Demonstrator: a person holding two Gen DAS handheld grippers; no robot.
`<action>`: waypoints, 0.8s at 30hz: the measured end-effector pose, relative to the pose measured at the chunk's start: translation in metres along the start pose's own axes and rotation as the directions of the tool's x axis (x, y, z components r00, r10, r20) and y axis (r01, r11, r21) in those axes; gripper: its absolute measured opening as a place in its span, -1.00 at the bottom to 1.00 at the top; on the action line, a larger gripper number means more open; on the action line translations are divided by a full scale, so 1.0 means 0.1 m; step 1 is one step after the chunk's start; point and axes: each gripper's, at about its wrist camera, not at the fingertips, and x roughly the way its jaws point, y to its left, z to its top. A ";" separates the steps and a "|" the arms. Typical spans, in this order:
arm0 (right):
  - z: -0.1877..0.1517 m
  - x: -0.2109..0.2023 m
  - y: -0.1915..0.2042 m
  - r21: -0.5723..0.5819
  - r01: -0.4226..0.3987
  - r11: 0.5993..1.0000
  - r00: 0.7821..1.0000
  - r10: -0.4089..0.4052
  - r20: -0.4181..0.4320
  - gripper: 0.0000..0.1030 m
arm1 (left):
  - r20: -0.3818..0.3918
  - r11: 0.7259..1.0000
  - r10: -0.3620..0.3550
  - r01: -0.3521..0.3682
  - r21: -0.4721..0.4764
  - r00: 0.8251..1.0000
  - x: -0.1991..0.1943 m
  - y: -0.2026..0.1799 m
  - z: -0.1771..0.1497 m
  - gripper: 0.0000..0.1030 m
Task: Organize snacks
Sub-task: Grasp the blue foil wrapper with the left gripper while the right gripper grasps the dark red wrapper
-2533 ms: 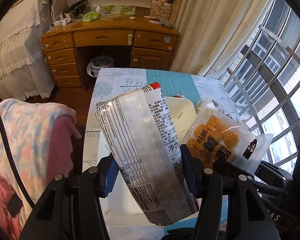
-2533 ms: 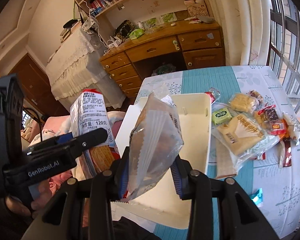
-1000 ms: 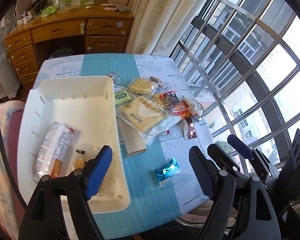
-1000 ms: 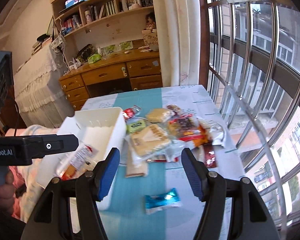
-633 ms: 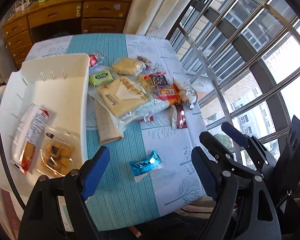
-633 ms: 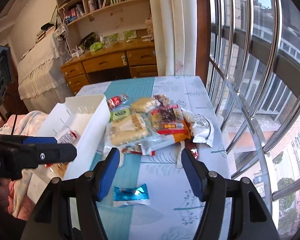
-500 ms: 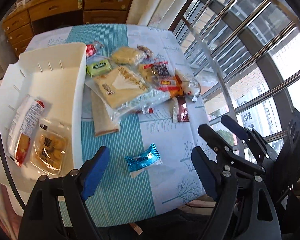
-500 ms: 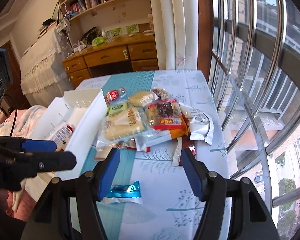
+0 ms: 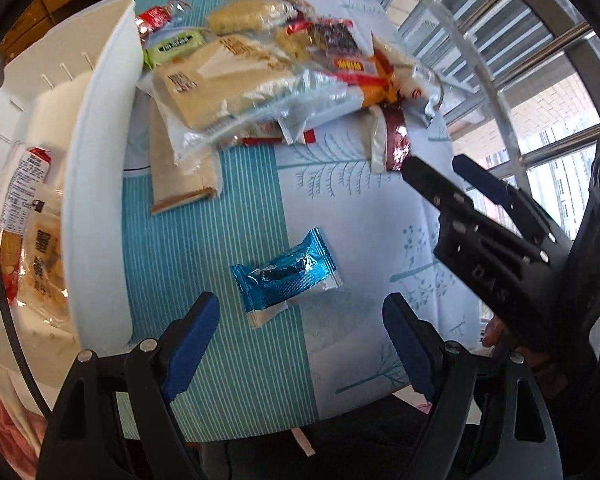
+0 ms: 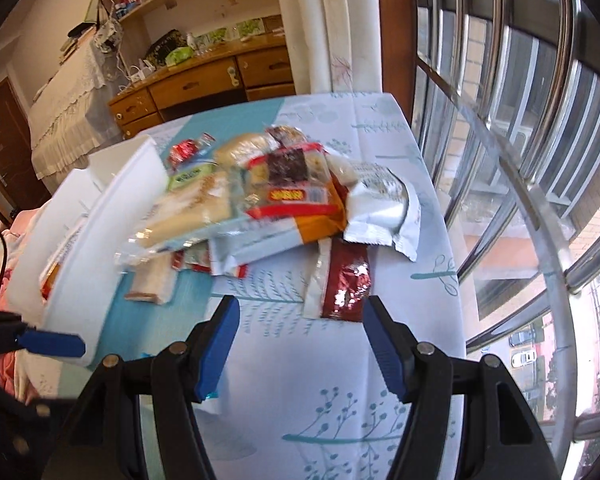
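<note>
- Left wrist view, far left: white bin (image 9: 100,184) along the frame's left edge; a red-and-white packet (image 9: 20,184) and a clear cookie pack (image 9: 44,264) lie inside.
- Upper centre: heap of snack packs (image 9: 260,72) on the tablecloth (image 9: 360,216), beside the bin's right wall.
- Centre: blue foil snack (image 9: 284,276) lies alone, apart from the heap.
- Bottom: left gripper (image 9: 300,320), jaws wide apart, holding nothing; blue snack sits just above the gap, untouched.
- Right wrist view, bottom centre: right gripper (image 10: 300,336), jaws parted, empty.
- Just above its right finger: dark red sachet (image 10: 346,280) flat on the cloth.
</note>
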 end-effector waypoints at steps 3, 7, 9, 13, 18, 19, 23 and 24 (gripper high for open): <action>-0.02 0.15 -0.07 0.013 0.005 1.000 1.000 -0.005 -0.008 0.25 | -0.017 0.999 0.031 -0.031 0.020 0.999 0.18 -0.03 0.03 0.61; -0.03 0.35 -0.12 0.018 0.013 1.000 1.000 -0.013 -0.013 0.25 | -0.040 0.997 0.068 -0.066 0.047 0.997 0.40 -0.04 0.04 0.61; -0.01 0.44 -0.13 0.018 0.019 1.000 1.000 -0.019 -0.017 0.25 | -0.050 0.995 0.087 -0.084 0.056 0.995 0.48 -0.03 0.05 0.61; 0.01 0.59 -0.17 0.026 0.028 0.999 0.999 -0.028 -0.017 0.25 | -0.062 0.990 0.125 -0.120 0.072 0.990 0.61 -0.02 0.05 0.61; 0.06 0.70 -0.19 0.028 0.042 0.999 0.999 -0.041 -0.013 0.25 | -0.066 0.986 0.146 -0.140 0.089 0.987 0.71 -0.06 0.05 0.61; 0.07 0.71 -0.19 0.025 0.044 0.999 0.999 -0.044 -0.012 0.25 | -0.068 0.986 0.145 -0.139 0.089 0.987 0.73 -0.07 0.05 0.61; 0.11 0.75 -0.18 0.005 0.066 0.998 0.998 -0.066 -0.009 0.22 | -0.085 0.987 0.144 -0.137 0.082 0.986 0.81 -0.07 0.04 0.60; 0.12 0.76 -0.18 -0.001 0.076 0.997 0.997 -0.076 -0.010 0.17 | -0.084 0.987 0.147 -0.141 0.077 0.986 0.82 -0.07 0.02 0.61</action>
